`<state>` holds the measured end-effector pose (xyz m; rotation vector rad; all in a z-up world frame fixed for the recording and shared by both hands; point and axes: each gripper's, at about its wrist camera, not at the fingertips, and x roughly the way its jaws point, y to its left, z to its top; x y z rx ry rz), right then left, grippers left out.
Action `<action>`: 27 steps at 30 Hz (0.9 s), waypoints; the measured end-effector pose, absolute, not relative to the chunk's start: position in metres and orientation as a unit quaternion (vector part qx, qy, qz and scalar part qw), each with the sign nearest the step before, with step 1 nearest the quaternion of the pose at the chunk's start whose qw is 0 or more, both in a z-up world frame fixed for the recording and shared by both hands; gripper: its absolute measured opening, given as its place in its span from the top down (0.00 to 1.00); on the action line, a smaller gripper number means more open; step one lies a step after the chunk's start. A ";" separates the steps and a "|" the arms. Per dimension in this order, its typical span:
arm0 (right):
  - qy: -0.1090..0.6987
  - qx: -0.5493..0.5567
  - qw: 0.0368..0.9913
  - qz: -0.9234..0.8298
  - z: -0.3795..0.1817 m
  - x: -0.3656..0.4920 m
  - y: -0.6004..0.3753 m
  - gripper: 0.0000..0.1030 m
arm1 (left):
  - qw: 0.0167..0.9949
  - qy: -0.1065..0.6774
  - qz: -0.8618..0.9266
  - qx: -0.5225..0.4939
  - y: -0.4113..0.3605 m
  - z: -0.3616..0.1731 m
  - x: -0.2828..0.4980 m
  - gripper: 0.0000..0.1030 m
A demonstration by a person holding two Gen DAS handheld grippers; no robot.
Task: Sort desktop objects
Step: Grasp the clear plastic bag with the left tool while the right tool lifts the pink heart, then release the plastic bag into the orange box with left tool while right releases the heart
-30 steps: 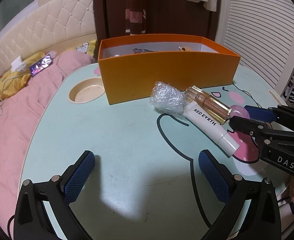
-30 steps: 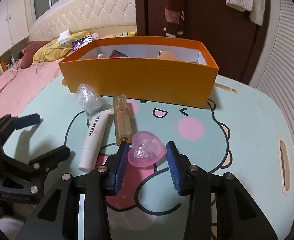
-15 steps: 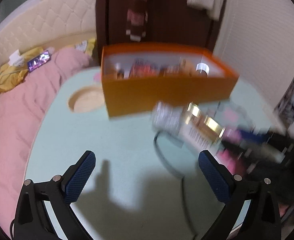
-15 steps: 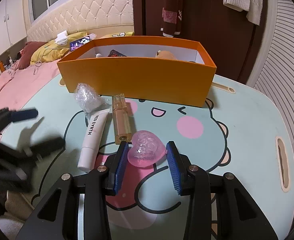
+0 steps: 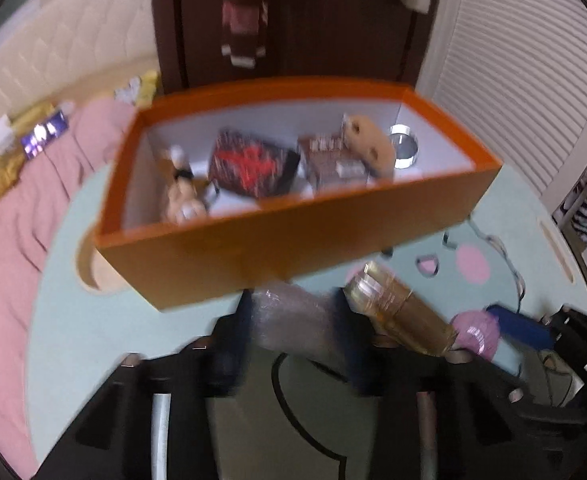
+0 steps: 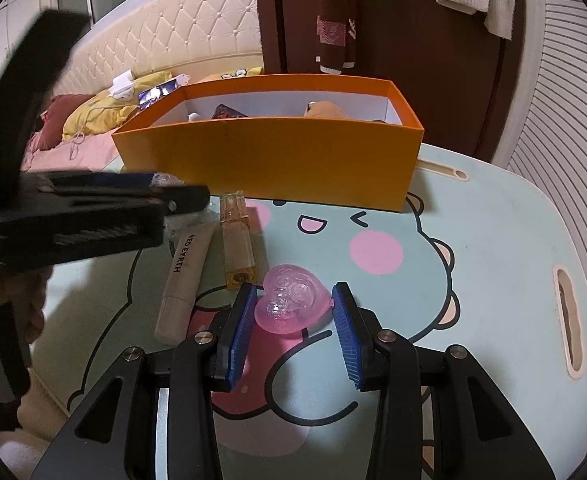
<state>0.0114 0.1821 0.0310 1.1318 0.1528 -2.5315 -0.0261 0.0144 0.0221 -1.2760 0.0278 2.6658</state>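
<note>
Plastic wrap, a crumpled clear ball, sits between the pads of my left gripper, whose jaws are closing on it; the view is blurred, so I cannot tell if both pads press it yet. It lies on the tabletop just in front of the orange box, near the box's left front corner.

My right gripper hovers low over the near middle of the tabletop with its jaws partly apart around a pink heart-shaped piece. The left pad touches the heart's edge or nearly so; the right pad stands a little clear of it, so I see no clamp there.

Between the two grippers lie a white tube marked RED EARTH and a gold perfume bottle, side by side and pointing toward the box. The bottle's near end sits just beside the heart.

Inside the box I see a small figurine at the left end, a dark red-patterned pouch, a brown plush toy and a round silver tin at the right end.
</note>
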 end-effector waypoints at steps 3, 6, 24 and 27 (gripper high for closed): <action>0.052 0.401 0.182 -0.897 0.031 0.011 0.182 0.61 | 0.090 0.005 0.904 -0.417 0.011 0.025 -0.017 0.68; 0.050 0.400 0.182 -0.897 0.031 0.012 0.182 0.61 | 0.089 0.000 0.912 -0.400 0.006 0.035 -0.005 0.68; 0.012 0.357 0.193 -0.914 0.095 -0.011 0.186 0.61 | 0.100 -0.018 0.945 -0.311 -0.023 0.107 -0.009 0.68; 0.019 0.340 0.195 -0.920 0.112 -0.030 0.177 0.61 | 0.106 -0.010 0.946 -0.306 -0.020 0.114 -0.027 0.68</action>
